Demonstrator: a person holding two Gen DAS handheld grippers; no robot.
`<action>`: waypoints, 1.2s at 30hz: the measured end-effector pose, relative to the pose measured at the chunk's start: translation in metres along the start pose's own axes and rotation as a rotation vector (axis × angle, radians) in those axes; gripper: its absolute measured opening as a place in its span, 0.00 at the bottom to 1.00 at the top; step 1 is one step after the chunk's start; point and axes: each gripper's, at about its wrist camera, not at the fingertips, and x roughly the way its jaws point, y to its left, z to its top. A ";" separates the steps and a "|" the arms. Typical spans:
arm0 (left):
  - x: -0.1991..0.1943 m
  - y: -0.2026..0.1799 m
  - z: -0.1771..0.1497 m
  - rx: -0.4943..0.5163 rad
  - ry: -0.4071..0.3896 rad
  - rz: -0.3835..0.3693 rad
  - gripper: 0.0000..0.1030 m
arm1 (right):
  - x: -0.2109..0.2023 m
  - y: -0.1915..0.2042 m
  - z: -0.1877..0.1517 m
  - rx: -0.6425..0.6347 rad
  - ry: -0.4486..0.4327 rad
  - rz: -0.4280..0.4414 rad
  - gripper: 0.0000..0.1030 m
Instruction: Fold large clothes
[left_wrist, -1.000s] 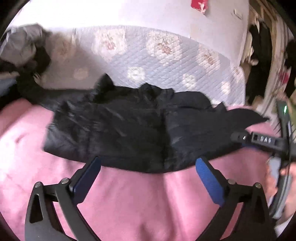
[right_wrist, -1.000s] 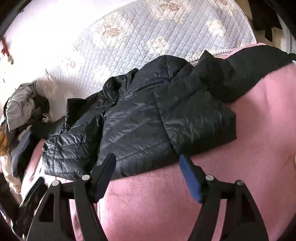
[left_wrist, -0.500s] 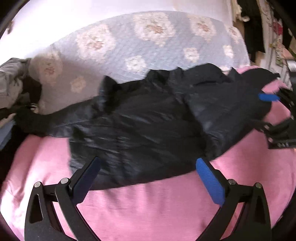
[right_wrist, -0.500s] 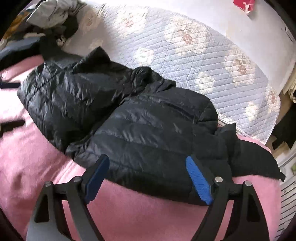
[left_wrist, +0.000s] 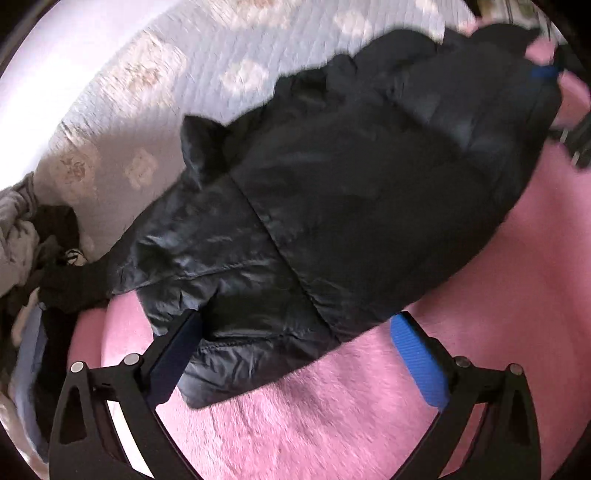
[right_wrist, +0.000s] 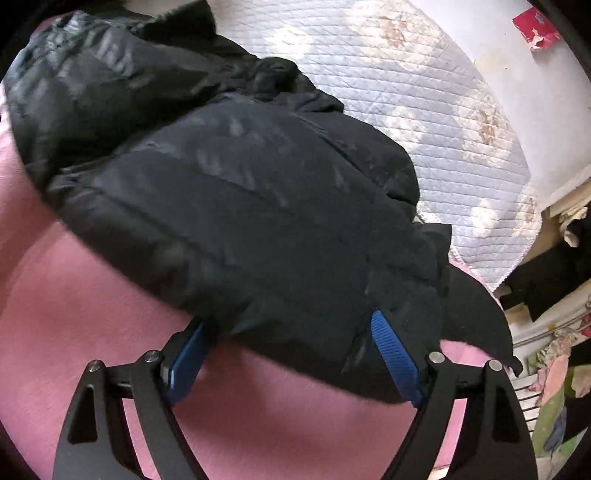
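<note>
No text, label, brand, number or sign can be read in either wrist view.

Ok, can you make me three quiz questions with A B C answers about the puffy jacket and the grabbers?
1. Where does the black jacket lie?
A on a pink blanket
B on a chair
C on the floor

2. What colour are the pads on the right gripper fingers?
A red
B blue
C yellow

3. How is the left gripper?
A shut tight
B out of view
C open

Answers: A, the pink blanket lies under the jacket; B, both pads are blue; C, its fingers stand wide apart around the jacket's hem.
</note>
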 end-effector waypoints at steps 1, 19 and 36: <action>0.004 -0.001 -0.001 0.003 0.013 -0.011 0.96 | 0.002 -0.002 0.000 0.004 -0.003 -0.006 0.84; -0.023 0.004 0.003 -0.058 -0.065 -0.088 0.11 | 0.000 -0.016 -0.032 0.079 -0.032 0.040 0.12; -0.078 0.000 -0.059 -0.170 0.069 -0.289 0.59 | -0.080 -0.013 -0.097 0.257 -0.001 0.234 0.14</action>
